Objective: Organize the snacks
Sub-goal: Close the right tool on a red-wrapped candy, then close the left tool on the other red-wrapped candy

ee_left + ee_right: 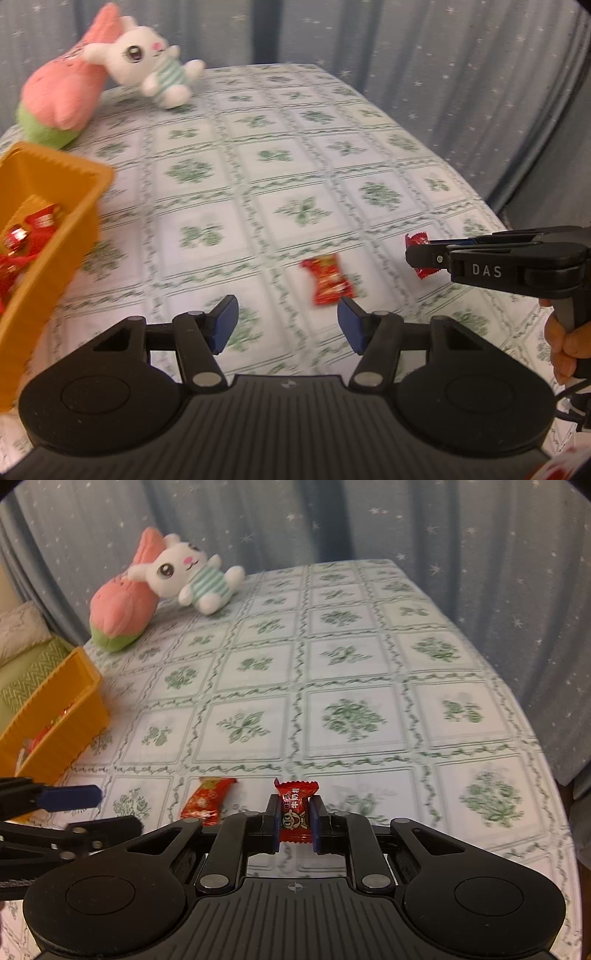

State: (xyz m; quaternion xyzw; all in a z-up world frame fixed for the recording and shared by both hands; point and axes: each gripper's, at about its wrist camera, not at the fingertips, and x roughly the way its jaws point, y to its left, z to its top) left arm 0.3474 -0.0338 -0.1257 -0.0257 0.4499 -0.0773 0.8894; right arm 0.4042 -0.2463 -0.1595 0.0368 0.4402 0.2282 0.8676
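My right gripper (294, 821) is shut on a red wrapped candy (295, 808), held just above the tablecloth; it also shows in the left wrist view (419, 254). A second red candy (327, 282) lies flat on the cloth, also seen in the right wrist view (207, 800), left of the held one. My left gripper (287, 319) is open and empty, hovering just near of that loose candy. An orange basket (70, 236) at the left holds several red candies (26, 236); the basket shows in the right wrist view (62, 731) too.
A pink-and-green plush (62, 99) and a white rabbit plush (147, 64) lie at the table's far left. The table (351, 664) has a green floral cloth, with its edge at the right. Blue starred curtains (480, 554) hang behind.
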